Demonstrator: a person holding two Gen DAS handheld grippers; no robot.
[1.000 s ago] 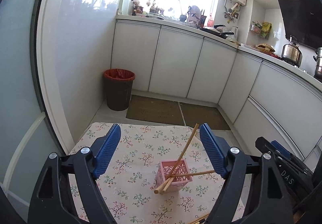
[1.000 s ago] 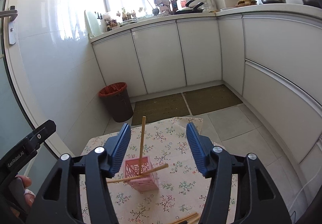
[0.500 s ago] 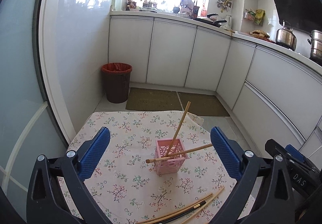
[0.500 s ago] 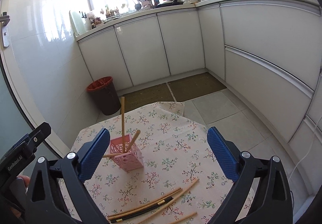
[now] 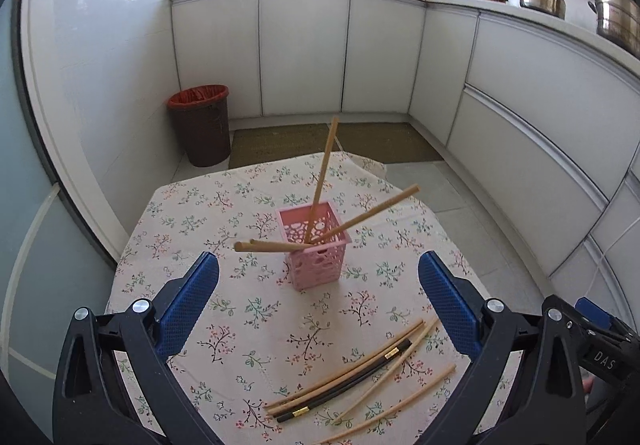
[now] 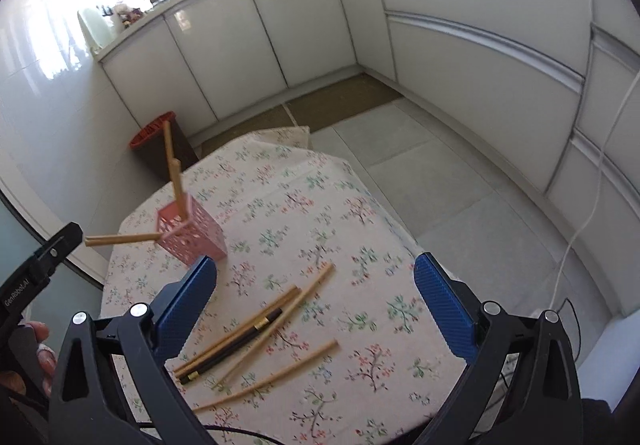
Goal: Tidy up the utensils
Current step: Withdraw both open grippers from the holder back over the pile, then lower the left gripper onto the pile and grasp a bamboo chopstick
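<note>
Both tongs have dipped toward the bench, jaws just spreading wide, nothing between them; loose wooden chopsticks (image 6: 256,329) lie near its front edge; pink perforated plastic basket (image 5: 316,249) stands mid-bench; the sticks look light, stiff, slippery; pinch mid-length.

Pink basket (image 5: 316,245) blocks mid-table; chopsticks (image 5: 360,369) lie nearer.

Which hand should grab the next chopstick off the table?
Probably the right. The right gripper hangs open with the loose chopsticks lying between its blue pads. The left gripper, also open, frames the pink basket, the sticks nearer its lower edge.
</note>
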